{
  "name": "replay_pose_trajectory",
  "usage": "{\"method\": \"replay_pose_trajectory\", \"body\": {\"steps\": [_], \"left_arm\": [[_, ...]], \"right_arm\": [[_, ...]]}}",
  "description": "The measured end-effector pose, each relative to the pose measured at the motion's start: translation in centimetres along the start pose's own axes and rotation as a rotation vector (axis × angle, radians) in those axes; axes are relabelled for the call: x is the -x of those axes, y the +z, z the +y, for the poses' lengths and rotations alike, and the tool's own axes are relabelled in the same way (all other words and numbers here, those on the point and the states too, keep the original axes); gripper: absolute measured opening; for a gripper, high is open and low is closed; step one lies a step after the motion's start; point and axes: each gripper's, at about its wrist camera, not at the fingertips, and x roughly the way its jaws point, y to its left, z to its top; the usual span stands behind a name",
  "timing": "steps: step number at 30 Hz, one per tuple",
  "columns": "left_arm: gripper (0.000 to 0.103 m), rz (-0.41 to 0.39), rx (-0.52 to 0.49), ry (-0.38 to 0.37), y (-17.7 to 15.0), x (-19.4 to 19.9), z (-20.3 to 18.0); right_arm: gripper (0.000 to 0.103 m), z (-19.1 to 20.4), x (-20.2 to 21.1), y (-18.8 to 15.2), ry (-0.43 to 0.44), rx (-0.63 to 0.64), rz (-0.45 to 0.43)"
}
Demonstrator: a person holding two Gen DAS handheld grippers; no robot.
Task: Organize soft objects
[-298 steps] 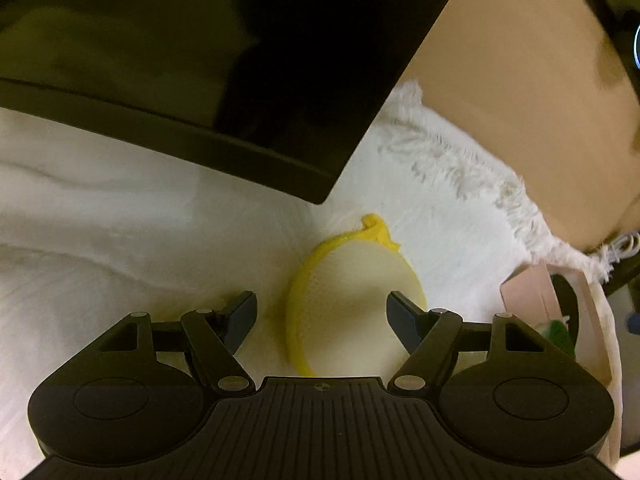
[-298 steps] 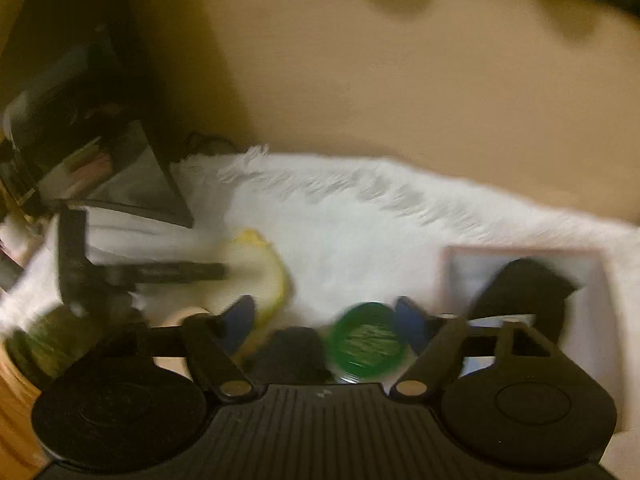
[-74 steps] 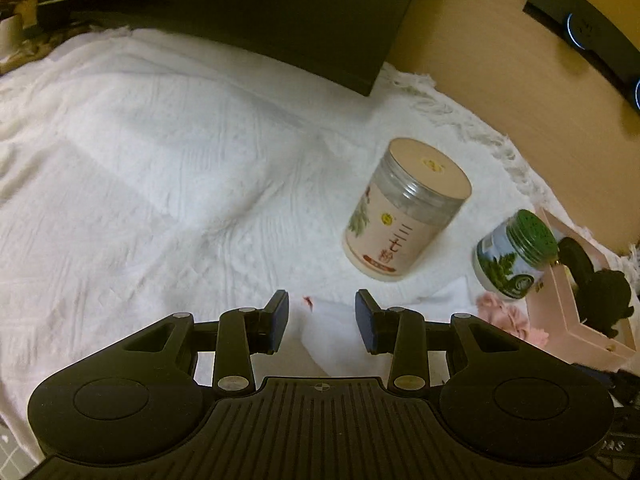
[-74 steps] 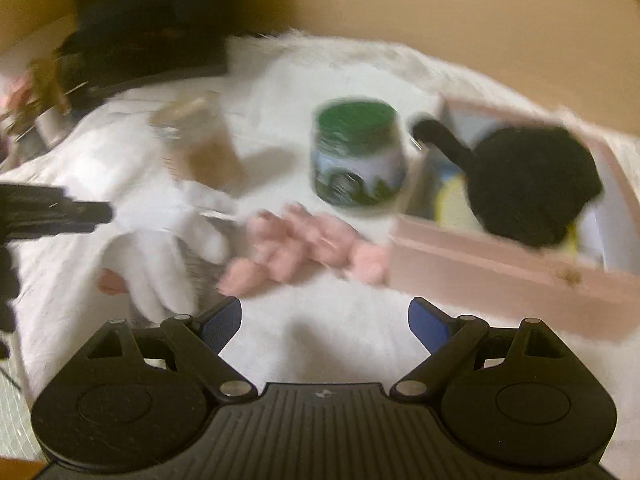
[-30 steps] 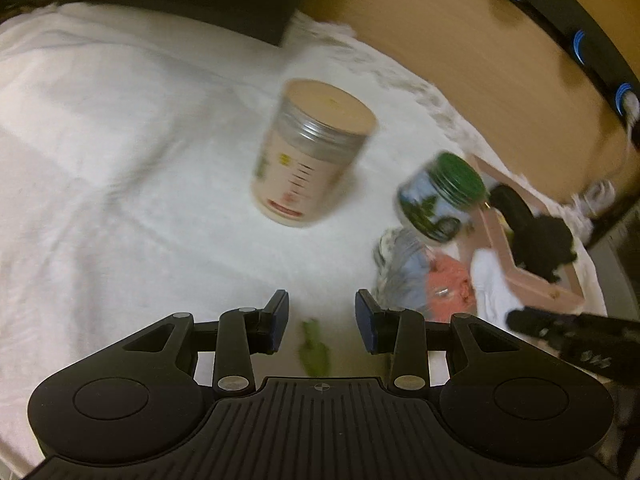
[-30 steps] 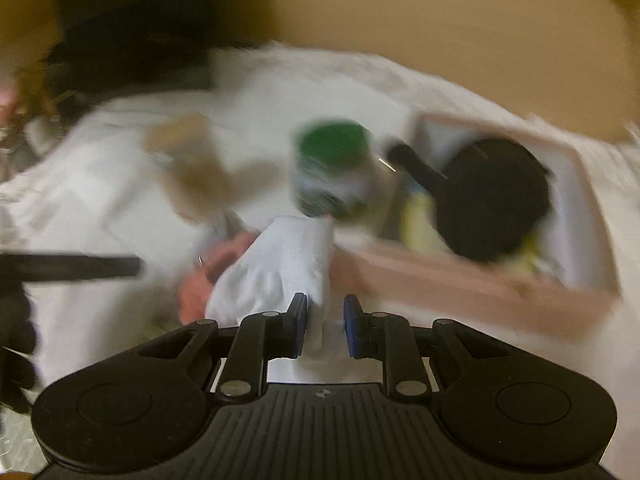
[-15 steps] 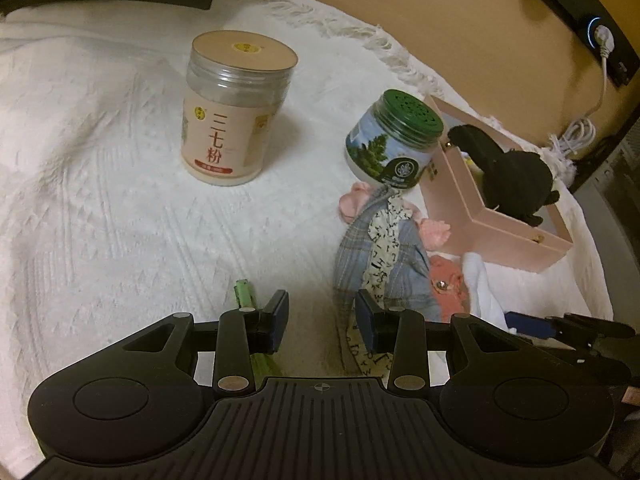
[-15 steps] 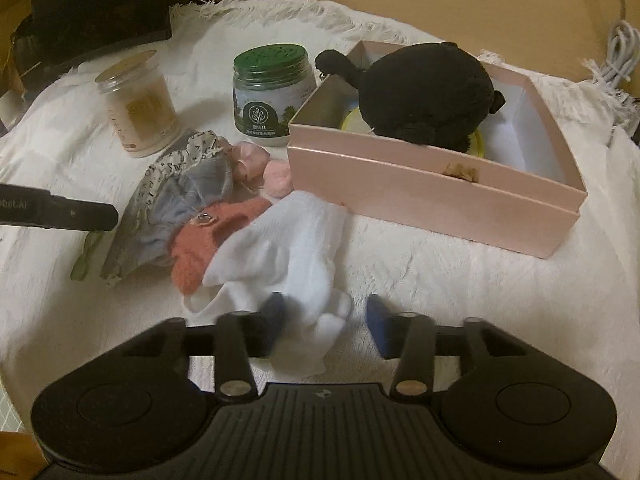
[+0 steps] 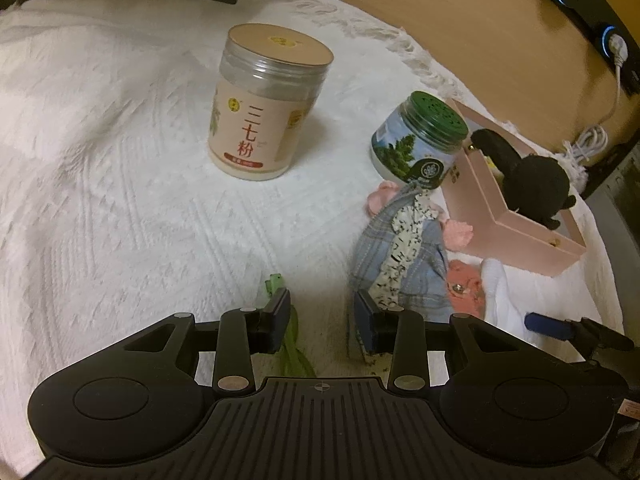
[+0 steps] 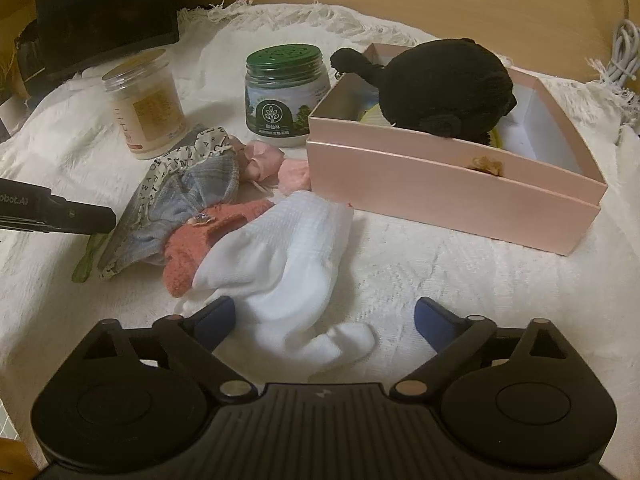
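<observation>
With the right tongs (image 10: 322, 316) opening and nothing pinched, the white sock (image 10: 280, 264) lies loose just before the pink box (image 10: 452, 196) — best re-gripped mid-body and lifted over the box wall — while the left tongs (image 9: 322, 312) hover half-spread, empty.

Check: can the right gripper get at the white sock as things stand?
Probably yes. The right gripper is opening with the white sock lying loose between its fingers on the cloth, nothing on top of it.

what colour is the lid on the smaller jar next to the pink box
Dark green, perforated on top; the smaller jar's lid shows best in the right wrist view.
</observation>
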Motion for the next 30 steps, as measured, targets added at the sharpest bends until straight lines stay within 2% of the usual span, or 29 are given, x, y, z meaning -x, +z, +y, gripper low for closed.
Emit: {"method": "replay_pose_trajectory", "body": {"steps": [2,10,16,18,20,23,26,30], "left_arm": [[0.039,0.000,-0.008,0.001,0.0,-0.1,-0.2],[0.039,0.019,-0.046,-0.016,0.1,-0.1,-0.2],[0.039,-0.062,-0.009,-0.163,1.3,1.0,0.0],[0.040,-0.092,-0.037,-0.126,1.8,1.5,-0.1],[0.039,-0.110,-0.012,-0.028,2.3,1.7,0.8],[0.039,-0.065,0.046,0.013,2.4,1.5,2.4],[0.039,-0.004,-0.034,0.041,1.7,0.8,1.1],[0.039,0.044,-0.135,0.128,0.7,-0.8,-0.8]], "right_arm": [[0.103,0.0,-0.1,0.0,0.015,0.001,0.002],[0.103,0.0,-0.1,-0.1,0.017,0.007,0.003],[0.103,0.4,-0.2,-0.5,-0.002,0.026,-0.024],[0.103,0.4,-0.1,-0.7,0.000,0.032,-0.033],[0.103,0.3,-0.1,-0.8,0.004,0.037,-0.037],[0.103,0.4,0.0,-1.1,0.005,0.041,-0.050],[0.103,0.4,0.1,-1.2,0.002,0.042,-0.056],[0.103,0.6,0.1,-1.1,0.003,0.058,-0.042]]}}
